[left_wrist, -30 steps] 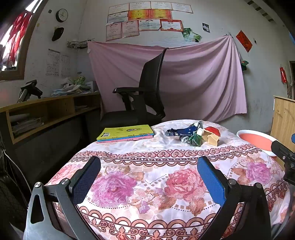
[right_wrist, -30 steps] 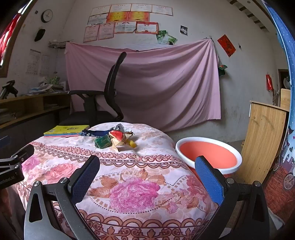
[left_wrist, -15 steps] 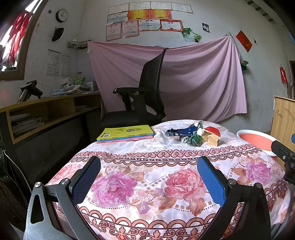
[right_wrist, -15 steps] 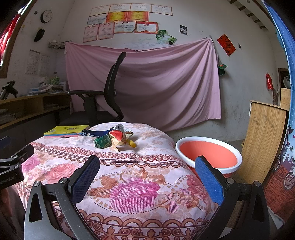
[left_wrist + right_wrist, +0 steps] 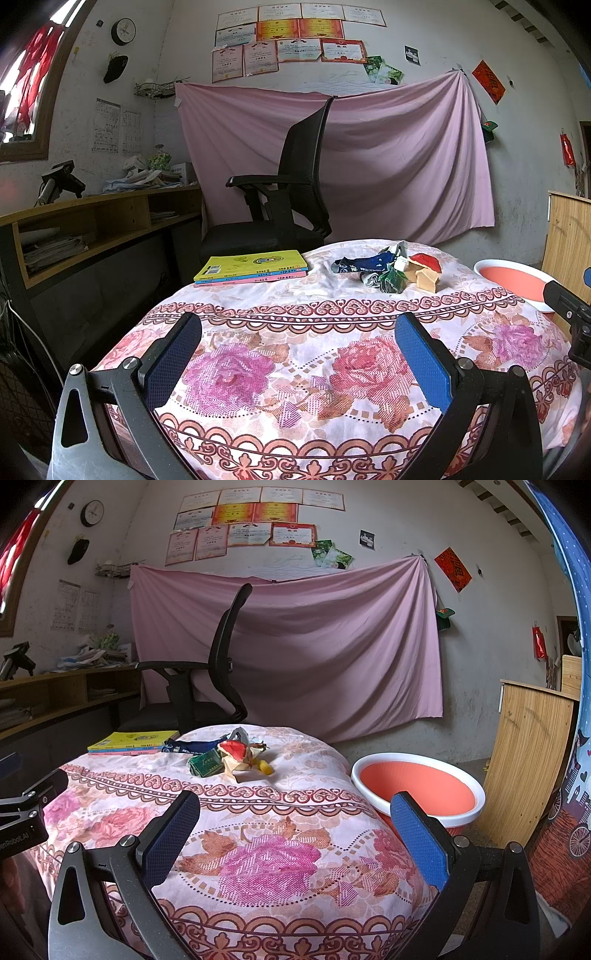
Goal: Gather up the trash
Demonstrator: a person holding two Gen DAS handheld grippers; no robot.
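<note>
Left gripper body (image 5: 22, 834): pale print "enRobot.AI", cut off at the frame's left edge, seen left of the right gripper's jaws.
Wall clock (image 5: 92, 513): round dial high up to the left, far beyond the jaws; numerals too small to read.
Certificates (image 5: 295, 37): rows of print on the far wall, illegible.
Books (image 5: 253, 266): cover and spine lettering ahead of the jaws, too small to read.
Red paper sign (image 5: 453, 569): black characters, not legible.
</note>
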